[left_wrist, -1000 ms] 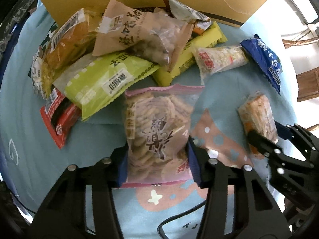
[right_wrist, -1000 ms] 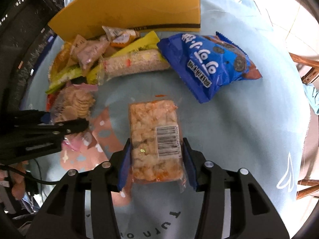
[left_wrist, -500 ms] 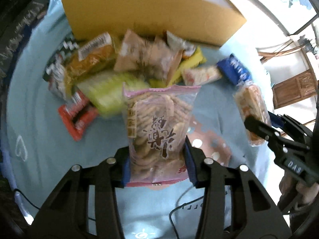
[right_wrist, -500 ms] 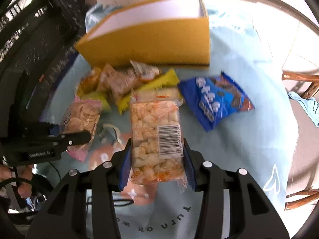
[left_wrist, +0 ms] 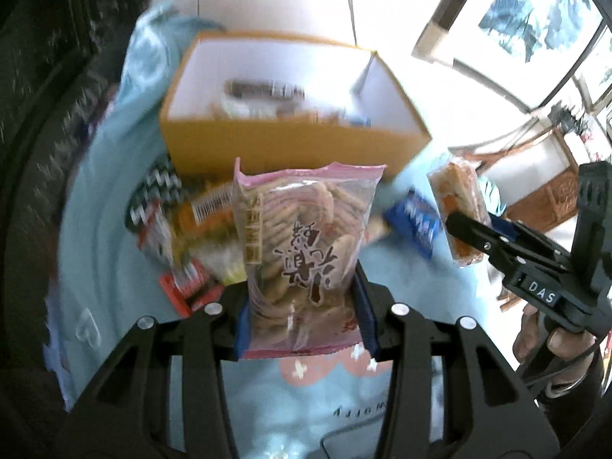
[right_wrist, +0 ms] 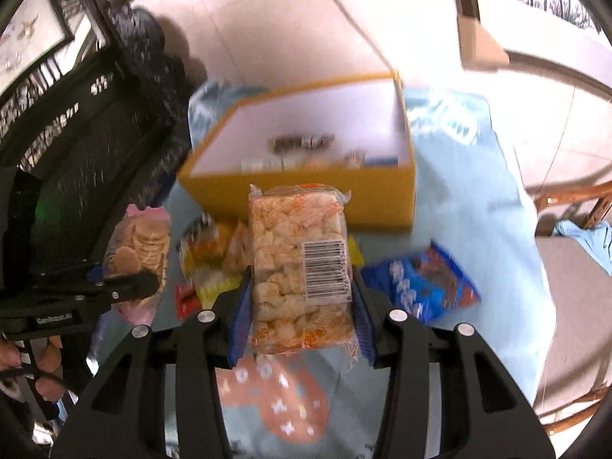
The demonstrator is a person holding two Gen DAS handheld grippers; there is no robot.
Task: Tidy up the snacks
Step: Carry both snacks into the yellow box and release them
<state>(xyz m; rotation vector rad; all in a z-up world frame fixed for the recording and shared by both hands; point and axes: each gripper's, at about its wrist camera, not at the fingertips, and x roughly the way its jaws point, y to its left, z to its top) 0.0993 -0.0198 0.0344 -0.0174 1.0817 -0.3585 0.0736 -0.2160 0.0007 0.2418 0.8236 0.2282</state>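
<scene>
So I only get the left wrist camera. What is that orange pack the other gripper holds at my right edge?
Observer: The right gripper holds a clear pack of puffed rice snacks; its face bears a white barcode label.
Operator: And the blue bag beside it?
Observer: The blue cookie bag lies flat on the light blue cloth, with dark round cookies pictured on it.
Operator: Does that camera see my bag?
Observer: Yes, at its left edge: the left gripper holds the pink-edged cracker bag, round crackers showing through.
</scene>
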